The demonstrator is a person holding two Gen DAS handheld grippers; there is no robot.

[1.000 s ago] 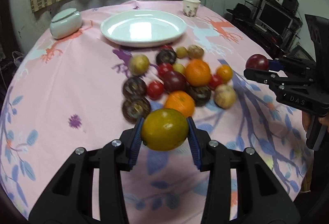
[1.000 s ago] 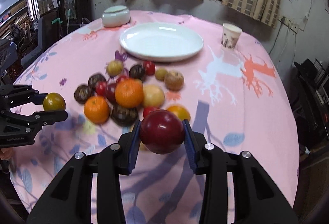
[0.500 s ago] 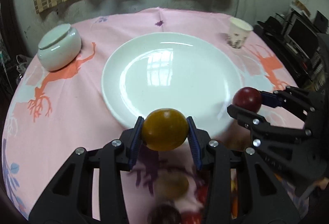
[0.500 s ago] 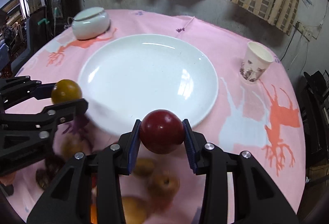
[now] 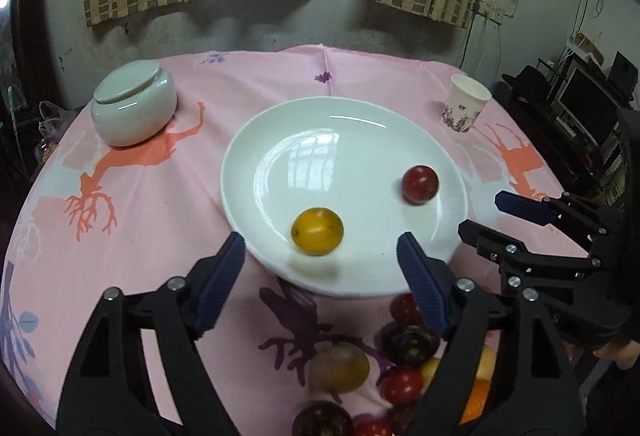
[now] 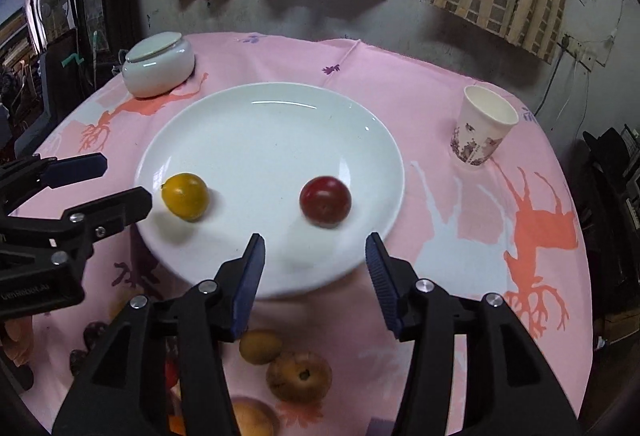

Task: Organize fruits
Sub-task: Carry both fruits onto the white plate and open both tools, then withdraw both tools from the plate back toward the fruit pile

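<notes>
Two fruits lie on the plate point(image 5: 256, 139): orange point(image 5: 317, 231) and plum point(image 5: 419, 184). Left tool point(image 5: 320, 264) and right tool point(image 6: 315, 263) just opened, empty, at its near rim.

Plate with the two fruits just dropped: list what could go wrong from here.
1. The yellow fruit and red fruit lie loose on the smooth white plate, both blurred, so they may roll off its shallow rim.
2. The left gripper and right gripper, jaws just opened and empty, hang over the near rim and could clip it.
</notes>
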